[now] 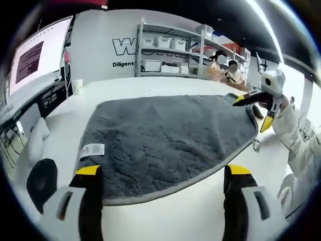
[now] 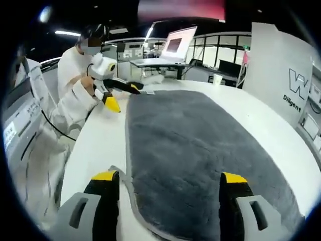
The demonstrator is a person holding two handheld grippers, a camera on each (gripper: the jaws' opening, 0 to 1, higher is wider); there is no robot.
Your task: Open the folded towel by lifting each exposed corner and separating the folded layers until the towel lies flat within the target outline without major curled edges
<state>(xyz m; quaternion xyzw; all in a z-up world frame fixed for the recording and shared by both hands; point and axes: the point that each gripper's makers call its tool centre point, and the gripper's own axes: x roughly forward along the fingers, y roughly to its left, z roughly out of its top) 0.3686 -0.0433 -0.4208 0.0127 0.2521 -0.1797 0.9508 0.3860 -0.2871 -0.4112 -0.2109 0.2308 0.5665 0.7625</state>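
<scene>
The grey towel (image 1: 170, 140) lies spread open on the white worktop (image 1: 165, 216), its pile facing up and a pale binding running along the edge. A white care label (image 1: 92, 150) sits near one corner, close to the left claw (image 1: 163, 173), whose yellow-tipped jaws stand wide apart just over the near edge of the towel with nothing between them. In the right gripper view the towel (image 2: 200, 150) stretches away along the worktop (image 2: 95, 145), and the right claw (image 2: 169, 176) hovers above its near end, jaws likewise spread wide and empty; a small fold of the binding turns up beside its left jaw. Each claw shows in the other's view at the far end of the towel, held by a person in white sleeves (image 2: 70, 70). Behind the worktop stand shelves with white bins (image 1: 165, 50) and a lit screen (image 1: 37, 52).
</scene>
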